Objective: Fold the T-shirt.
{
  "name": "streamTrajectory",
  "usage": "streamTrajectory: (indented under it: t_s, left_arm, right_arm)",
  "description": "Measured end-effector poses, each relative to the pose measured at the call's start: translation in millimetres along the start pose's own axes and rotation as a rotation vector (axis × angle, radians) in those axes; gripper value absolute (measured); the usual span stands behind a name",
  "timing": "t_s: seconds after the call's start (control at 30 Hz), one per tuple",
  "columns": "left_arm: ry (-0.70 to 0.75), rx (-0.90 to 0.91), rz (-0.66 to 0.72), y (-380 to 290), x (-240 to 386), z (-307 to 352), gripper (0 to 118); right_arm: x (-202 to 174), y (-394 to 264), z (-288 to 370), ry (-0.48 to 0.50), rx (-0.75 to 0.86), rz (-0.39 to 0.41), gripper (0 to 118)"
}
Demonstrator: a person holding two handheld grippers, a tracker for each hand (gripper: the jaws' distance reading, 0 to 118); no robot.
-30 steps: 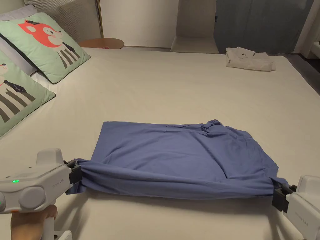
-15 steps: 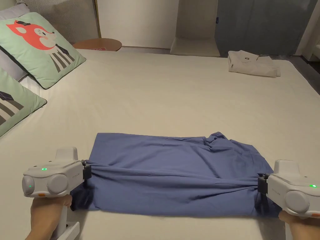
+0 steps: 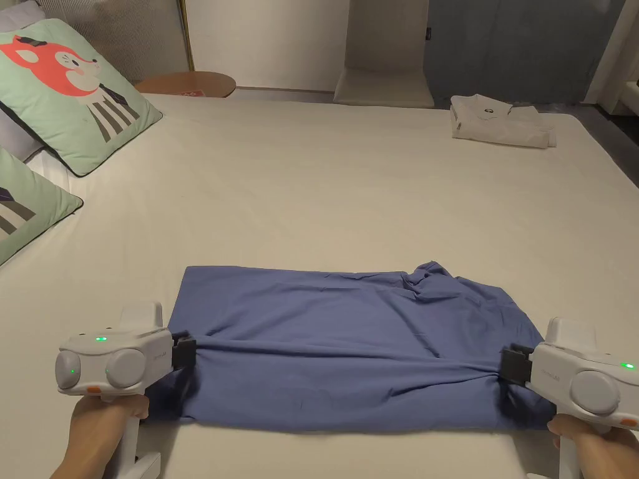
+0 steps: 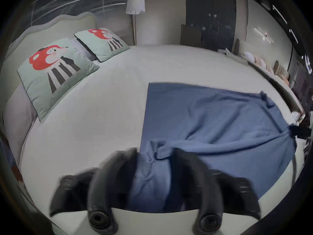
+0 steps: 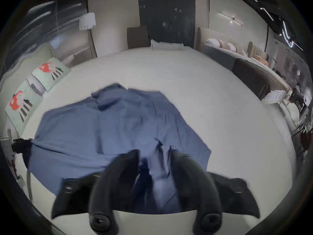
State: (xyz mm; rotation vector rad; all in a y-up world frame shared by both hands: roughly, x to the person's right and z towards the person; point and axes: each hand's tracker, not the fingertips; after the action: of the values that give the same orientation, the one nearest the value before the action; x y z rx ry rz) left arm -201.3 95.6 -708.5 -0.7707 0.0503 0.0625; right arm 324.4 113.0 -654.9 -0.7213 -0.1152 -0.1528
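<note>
The blue T-shirt (image 3: pixel 349 324) lies spread across the near part of the bed (image 3: pixel 349 187), sleeve bunched at its far right. My left gripper (image 3: pixel 187 352) is shut on a bunch of cloth at the shirt's left side, and my right gripper (image 3: pixel 513 367) is shut on the right side. A taut ridge of cloth runs between them, with more shirt lying nearer me. In the left gripper view, blue T-shirt cloth (image 4: pixel 211 120) is pinched between the jaws of the left gripper (image 4: pixel 155 157). The right gripper (image 5: pixel 155 155) likewise has the T-shirt (image 5: pixel 110 128) between its jaws.
A folded white garment (image 3: pixel 499 121) lies at the bed's far right. Two green pillows (image 3: pixel 68 93) rest at the left edge. A round wooden table (image 3: pixel 187 84) stands behind the bed. A hand holds each gripper at the near edge.
Both grippers have carried the shirt's held edge away from me and lower, over the rest of the shirt, and have come slightly closer together. The camera has shifted too.
</note>
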Motion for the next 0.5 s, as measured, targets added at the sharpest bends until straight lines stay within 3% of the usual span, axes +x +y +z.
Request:
streamTrajectory:
  t_s: [0.07, 0.3, 0.5]
  left_arm:
    - [-0.049, 0.087, 0.037, 3.7, 7.9, 31.0, 110]
    - [-0.165, 0.358, 0.023, 2.2, 37.6, 129.5, 110]
    - [-0.153, 0.537, -0.041, -27.6, 64.5, 181.6, 109]
  right_arm:
    - [-7.0, 6.0, 37.7, 0.039, 0.088, -0.021, 107]
    - [-22.9, 7.1, 129.3, 0.061, 0.34, 0.031, 108]
    - [-45.6, -24.7, 179.0, -0.012, 0.502, 0.092, 108]
